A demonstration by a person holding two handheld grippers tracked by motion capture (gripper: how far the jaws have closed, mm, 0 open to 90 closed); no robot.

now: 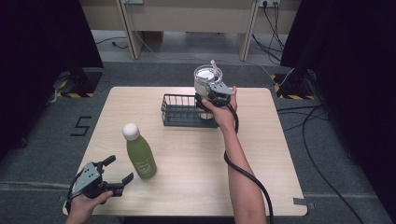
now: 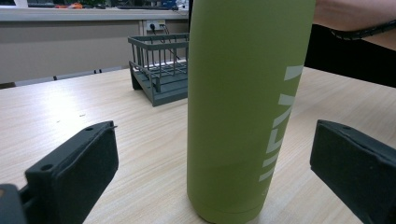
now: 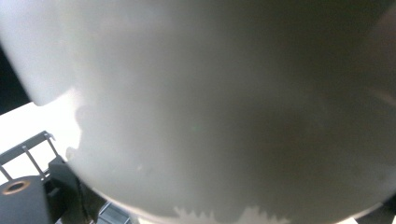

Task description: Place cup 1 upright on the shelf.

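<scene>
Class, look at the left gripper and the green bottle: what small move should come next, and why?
Probably ease the left gripper forward a little and close it on the green bottle. Its jaws stand open, with the bottle upright on the table between and just beyond them, and neither pad touches it. The right gripper is busy with the white cup at the wire basket.

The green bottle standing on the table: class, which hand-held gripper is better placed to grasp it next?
Left. The left hand-held gripper has open jaws either side of the green bottle, not touching it. The right hand-held gripper is at the white cup over the wire basket.
</scene>
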